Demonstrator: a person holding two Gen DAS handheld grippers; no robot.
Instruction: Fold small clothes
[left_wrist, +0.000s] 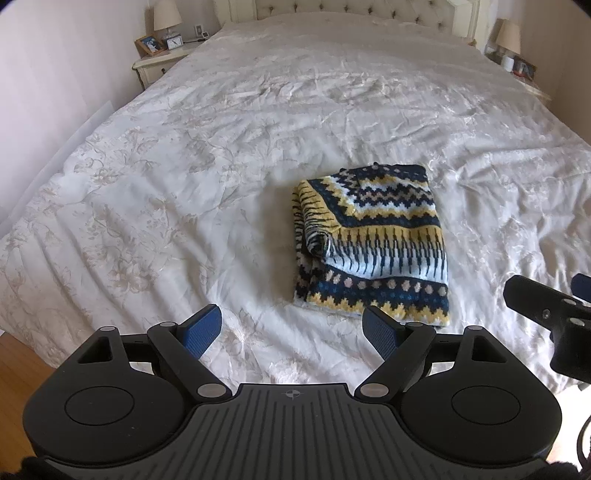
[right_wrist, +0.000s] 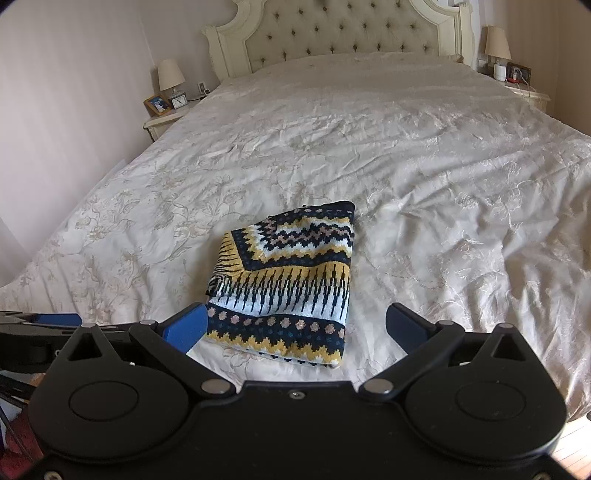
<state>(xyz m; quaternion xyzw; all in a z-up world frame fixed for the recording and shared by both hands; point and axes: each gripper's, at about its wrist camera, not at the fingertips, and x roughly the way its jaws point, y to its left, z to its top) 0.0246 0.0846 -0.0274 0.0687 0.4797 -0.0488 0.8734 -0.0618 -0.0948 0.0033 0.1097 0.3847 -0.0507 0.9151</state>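
The knitted garment (left_wrist: 371, 243) is folded into one compact bundle and lies on the white bedspread (left_wrist: 184, 166), a little right of the centre in the left wrist view and near the lower centre in the right wrist view (right_wrist: 284, 284). It has navy, yellow, white and pale pink zigzag bands. No tool touches it.

The left gripper (left_wrist: 292, 328) points down at a slope toward the bedspread, at the bottom of its own view. Its jaws stand wide apart and grasp nothing; only bedspread shows between the two blue pads (left_wrist: 203, 328), and the near edge of the garment is just beyond the right-hand pad. The same tool shows partly at the left edge of the right wrist view (right_wrist: 37, 325).

The right gripper (right_wrist: 295, 328) also tilts downward, at the bottom of its view. Its jaws are spread wide too and hold nothing, while the near edge of the garment lies in the gap between them, not pressed by either pad. A part of this tool enters the right edge of the left wrist view (left_wrist: 554, 317).

Counted: one garment, two grippers, one bed with a tufted headboard (right_wrist: 351, 29), two nightstands with one lamp on each (right_wrist: 170, 77) (right_wrist: 496, 42), and one small clock (right_wrist: 180, 100) and one framed picture (right_wrist: 157, 104) at the upper left.
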